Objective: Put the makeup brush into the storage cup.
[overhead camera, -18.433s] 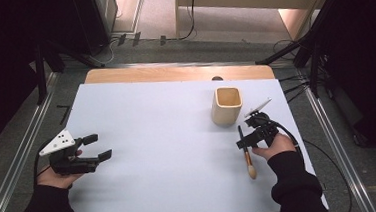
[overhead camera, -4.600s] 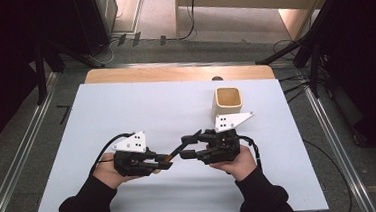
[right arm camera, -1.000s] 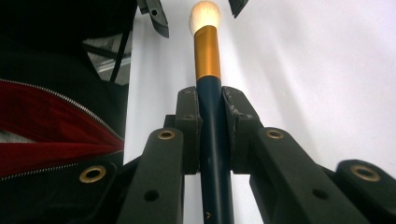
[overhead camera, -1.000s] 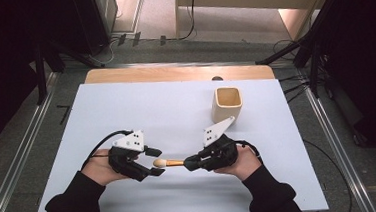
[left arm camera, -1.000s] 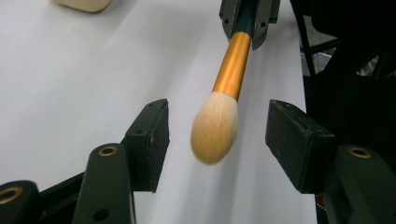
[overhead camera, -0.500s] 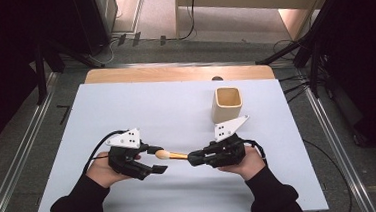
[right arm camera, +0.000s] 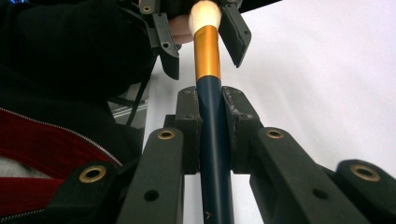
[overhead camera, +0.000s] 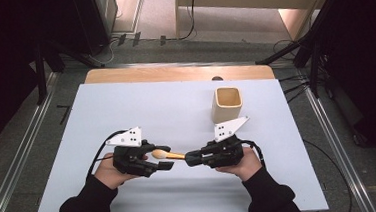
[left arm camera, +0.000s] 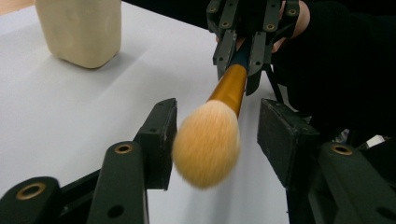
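Observation:
A makeup brush (overhead camera: 165,154) with a dark blue handle, gold ferrule and tan bristle head hangs level above the white mat. My right gripper (overhead camera: 188,159) is shut on its handle (right arm camera: 212,126), pads pressing both sides. My left gripper (overhead camera: 162,159) faces it, and the bristle head (left arm camera: 208,142) sits between its jaws. Those jaws have just been closing. The bristles brush one pad (left arm camera: 161,135), while a gap remains at the other pad (left arm camera: 280,140). In the left gripper view the right gripper (left arm camera: 240,56) shows farther off, clamped on the handle.
A beige square cup (overhead camera: 227,103) stands upright on the white mat (overhead camera: 126,105), behind the right hand; it is also seen as the cup (left arm camera: 79,28) at upper left. A wooden table edge (overhead camera: 173,73) runs along the back.
The left jaws have drawn narrower around the bristle head over the last second. Both hands have stayed about where they were. Much earlier the brush lay on the mat at the right.

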{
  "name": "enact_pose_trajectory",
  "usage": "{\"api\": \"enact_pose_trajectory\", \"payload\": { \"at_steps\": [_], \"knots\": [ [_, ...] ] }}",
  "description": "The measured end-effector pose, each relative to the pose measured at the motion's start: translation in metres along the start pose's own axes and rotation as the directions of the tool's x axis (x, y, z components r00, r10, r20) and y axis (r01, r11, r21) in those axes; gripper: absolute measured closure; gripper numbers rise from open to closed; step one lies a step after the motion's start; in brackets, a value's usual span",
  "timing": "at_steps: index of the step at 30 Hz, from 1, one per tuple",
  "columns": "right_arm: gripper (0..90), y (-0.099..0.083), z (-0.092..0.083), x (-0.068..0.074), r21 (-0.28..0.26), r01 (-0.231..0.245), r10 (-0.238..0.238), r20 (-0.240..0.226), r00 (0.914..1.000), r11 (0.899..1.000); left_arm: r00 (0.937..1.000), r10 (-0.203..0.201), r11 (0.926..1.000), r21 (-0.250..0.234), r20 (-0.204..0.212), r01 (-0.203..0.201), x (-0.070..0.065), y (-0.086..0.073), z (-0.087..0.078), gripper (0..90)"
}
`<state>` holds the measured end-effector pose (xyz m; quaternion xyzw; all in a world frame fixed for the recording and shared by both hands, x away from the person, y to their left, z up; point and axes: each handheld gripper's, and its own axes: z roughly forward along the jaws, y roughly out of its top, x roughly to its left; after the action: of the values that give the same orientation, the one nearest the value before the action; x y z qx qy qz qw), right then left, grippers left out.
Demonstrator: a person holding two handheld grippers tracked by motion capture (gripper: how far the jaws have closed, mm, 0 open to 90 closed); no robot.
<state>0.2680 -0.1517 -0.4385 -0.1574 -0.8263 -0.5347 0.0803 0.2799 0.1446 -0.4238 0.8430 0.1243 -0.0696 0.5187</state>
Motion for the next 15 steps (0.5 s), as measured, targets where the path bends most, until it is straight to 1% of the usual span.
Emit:
{"api": "enact_pose_trajectory", "payload": {
  "at_steps": [1,2,4,5,6,7,8,9,11,13,15],
  "knots": [
    [79.4,0.0000,0.0012,0.0002,0.002,-0.003,0.003,-0.011,0.9999,1.000,1.0000,0.000,1.0000,-0.002,0.005,0.000,-0.0006,0.0000,0.0005,51.3],
    [79.4,0.0001,0.0022,0.0004,0.001,0.003,-0.003,-0.013,0.9999,1.000,1.0000,0.003,1.0000,-0.004,0.008,-0.003,-0.0013,0.0002,0.0006,52.8],
    [79.4,0.0002,0.0027,0.0007,0.005,0.002,-0.002,-0.016,0.9999,1.000,0.9999,0.005,1.0000,-0.002,0.014,-0.005,-0.0019,0.0004,0.0006,56.2],
    [79.4,0.0003,0.0035,0.0006,0.004,0.008,-0.007,-0.019,0.9998,1.000,0.9997,0.009,1.0000,-0.004,0.023,-0.009,-0.0028,0.0005,0.0011,56.2],
    [79.4,0.0001,0.0043,0.0011,0.001,0.006,-0.006,-0.031,0.9995,1.000,0.9996,0.012,0.9999,-0.002,0.027,-0.012,-0.0037,0.0007,0.0013,57.6],
    [79.4,0.0003,0.0056,0.0009,0.007,0.020,-0.019,-0.040,0.9990,1.000,0.9991,0.016,0.9999,0.003,0.039,-0.016,-0.0051,0.0010,0.0020,60.2],
    [79.4,0.0001,0.0064,0.0006,0.008,0.026,-0.026,-0.042,0.9988,1.000,0.9990,0.022,0.9997,0.009,0.039,-0.022,-0.0057,0.0012,0.0024,60.9],
    [79.4,-0.0001,0.0071,0.0010,0.012,0.021,-0.020,-0.048,0.9987,1.000,0.9990,0.022,0.9997,0.009,0.039,-0.022,-0.0057,0.0012,0.0024,61.3],
    [79.4,-0.0004,0.0078,0.0010,0.023,0.022,-0.021,-0.053,0.9984,1.000,0.9983,0.035,0.9992,0.018,0.047,-0.036,-0.0071,0.0012,0.0032,63.6],
    [79.3,-0.0005,0.0082,0.0008,0.024,0.024,-0.023,-0.055,0.9982,0.999,0.9980,0.037,0.9990,0.022,0.051,-0.038,-0.0073,0.0013,0.0030,66.5],
    [79.3,-0.0007,0.0092,0.0007,0.030,0.031,-0.029,-0.069,0.9972,0.999,0.9978,0.042,0.9984,0.036,0.050,-0.044,-0.0074,0.0014,0.0027,69.6]
  ]
}}
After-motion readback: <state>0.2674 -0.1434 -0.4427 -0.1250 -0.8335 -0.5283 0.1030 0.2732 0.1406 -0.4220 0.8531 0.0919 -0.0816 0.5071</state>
